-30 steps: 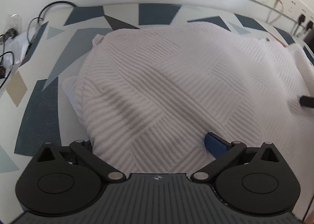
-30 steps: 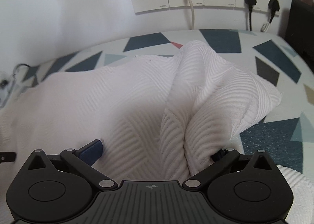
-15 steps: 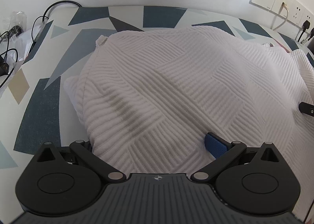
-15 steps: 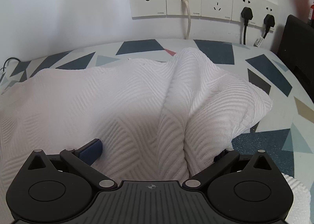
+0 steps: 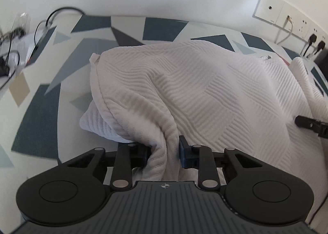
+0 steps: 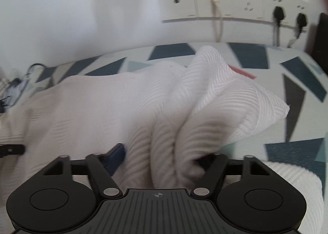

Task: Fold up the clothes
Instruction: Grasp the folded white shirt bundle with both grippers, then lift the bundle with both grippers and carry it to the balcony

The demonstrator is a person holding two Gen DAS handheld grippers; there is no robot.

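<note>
A white wall with a row of sockets (image 6: 229, 2) is backing a desk (image 5: 41, 115) covered in a pattern of blue, grey and beige triangles, and a tangle of cables (image 5: 12, 49) is lying at its far left corner. Across the middle of the desk a white ribbed garment (image 5: 215, 90) is spreading in a broad, humped sheet, its weave running in blocks of slanted lines.

The left tool (image 5: 164, 152) is clenching a gathered ridge of the garment's near left edge, the cloth pinched up between its blue pads with a lower layer bulging out beneath. The right tool (image 6: 162, 158) is standing wider, with a thick bunch of folds sitting between its fingers; the right finger is buried in the cloth and the view is blurred, so I cannot tell whether it is really gripping or only cradling the bundle. The right tool's tip is also showing at the right edge of the left wrist view, resting against the cloth.

As for progress, the garment is lying on the desk but is not yet a flat, squared stack: the right side is rising in loose peaks and the left edge is doubling over unevenly. In my judgement a fold is under way, with both near corners being taken up; carrying the edge over, laying it down and smoothing are what is left.
</note>
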